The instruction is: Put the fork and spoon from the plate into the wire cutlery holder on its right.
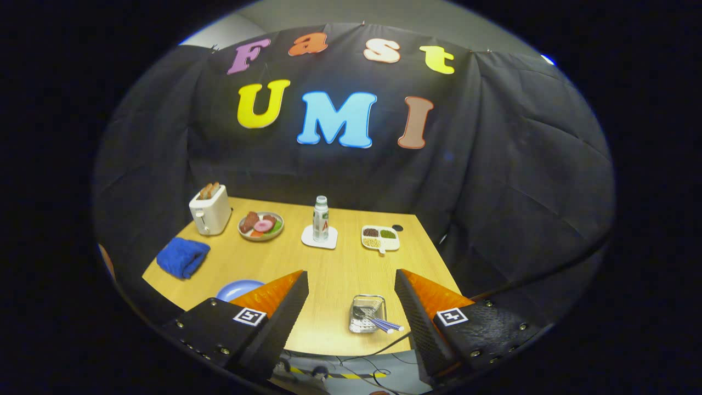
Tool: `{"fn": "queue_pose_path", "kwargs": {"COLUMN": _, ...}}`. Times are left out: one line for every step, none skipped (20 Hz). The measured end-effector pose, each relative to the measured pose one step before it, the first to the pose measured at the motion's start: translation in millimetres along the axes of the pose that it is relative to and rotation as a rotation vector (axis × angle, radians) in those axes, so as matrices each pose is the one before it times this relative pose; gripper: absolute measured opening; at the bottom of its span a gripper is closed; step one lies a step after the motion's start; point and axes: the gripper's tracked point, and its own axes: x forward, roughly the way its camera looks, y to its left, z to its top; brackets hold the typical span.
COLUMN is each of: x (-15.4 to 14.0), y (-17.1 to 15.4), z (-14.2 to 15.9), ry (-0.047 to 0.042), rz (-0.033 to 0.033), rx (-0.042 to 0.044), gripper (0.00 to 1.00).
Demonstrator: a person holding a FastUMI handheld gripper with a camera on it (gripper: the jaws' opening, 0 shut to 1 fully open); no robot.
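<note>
My gripper (351, 307) stands open high above the near edge of the wooden table (329, 274), with nothing between its orange and black fingers (285, 307). Below, between the fingers and nearer the right one, sits the wire cutlery holder (366, 314). Two blue handles (386, 325) stick out of it toward the right finger. Left of the holder a blue plate (238, 288) lies partly hidden behind the left finger; I see nothing on the part that shows.
Farther back stand a white toaster (210, 210) with bread, a plate of food (261, 225), a bottle (321, 219) on a white coaster, and a divided white dish (380, 238). A blue cloth (182, 256) lies at the left edge. Cables run on the floor below the table's front edge.
</note>
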Motion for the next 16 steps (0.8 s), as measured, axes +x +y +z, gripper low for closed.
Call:
{"fn": "queue_pose_path", "kwargs": {"x": -4.48, "y": -0.01, "z": 9.48, "ry": -0.04168, "rz": -0.00073, "rx": 0.01665, "gripper": 0.97}}
{"fn": "queue_pose_path", "kwargs": {"x": -2.07, "y": 0.38, "z": 5.9, "ry": -0.02767, "rz": -0.00168, "rx": 0.01256, "gripper": 0.97}}
{"fn": "queue_pose_path", "kwargs": {"x": 0.37, "y": 1.79, "z": 4.33, "ry": -0.0298, "rz": -0.00112, "rx": 0.0188, "gripper": 0.97}}
{"fn": "queue_pose_path", "kwargs": {"x": 1.85, "y": 2.07, "z": 6.58, "ry": -0.02907, "rz": -0.00187, "rx": 0.02545, "gripper": 0.97}}
{"fn": "queue_pose_path", "kwargs": {"x": 1.47, "y": 3.89, "z": 8.62, "ry": -0.03277, "rz": 0.00637, "rx": 0.02166, "gripper": 0.97}}
{"fn": "queue_pose_path", "kwargs": {"x": 1.11, "y": 3.79, "z": 6.63, "ry": -0.03688, "rz": 0.00087, "rx": 0.01646, "gripper": 0.97}}
{"fn": "queue_pose_path", "kwargs": {"x": 2.45, "y": 4.0, "z": 6.61, "ry": -0.03868, "rz": -0.00608, "rx": 0.00562, "gripper": 0.97}}
{"fn": "queue_pose_path", "kwargs": {"x": 3.09, "y": 4.96, "z": 2.54, "ry": -0.0234, "rz": -0.00232, "rx": -0.00582, "gripper": 0.97}}
{"fn": "queue_pose_path", "kwargs": {"x": 0.96, "y": 8.58, "z": -3.21, "ry": -0.01141, "rz": 0.00377, "rx": -0.00638, "gripper": 0.97}}
{"fn": "queue_pose_path", "kwargs": {"x": 0.77, "y": 6.77, "z": -1.25, "ry": -0.00785, "rz": -0.00286, "rx": -0.01286, "gripper": 0.97}}
{"fn": "queue_pose_path", "kwargs": {"x": 3.33, "y": 1.75, "z": -0.64, "ry": -0.01777, "rz": -0.00718, "rx": -0.02518, "gripper": 0.97}}
{"fn": "queue_pose_path", "kwargs": {"x": 1.01, "y": 6.36, "z": -4.35, "ry": 0.01556, "rz": 0.01367, "rx": -0.02318, "gripper": 0.95}}
{"fn": "queue_pose_path", "kwargs": {"x": 0.51, "y": 8.37, "z": -9.56, "ry": 0.01391, "rz": 0.00811, "rx": -0.01097, "gripper": 0.96}}
{"fn": "queue_pose_path", "kwargs": {"x": 0.79, "y": 6.86, "z": -0.99, "ry": -0.02133, "rz": -0.00533, "rx": 0.00574, "gripper": 0.97}}
{"fn": "queue_pose_path", "kwargs": {"x": 3.68, "y": 5.56, "z": 1.39, "ry": -0.03933, "rz": 0.00672, "rx": 0.01021, "gripper": 0.97}}
{"fn": "queue_pose_path", "kwargs": {"x": 0.0, "y": 7.63, "z": 3.8, "ry": -0.04445, "rz": 0.00449, "rx": 0.01957, "gripper": 0.97}}
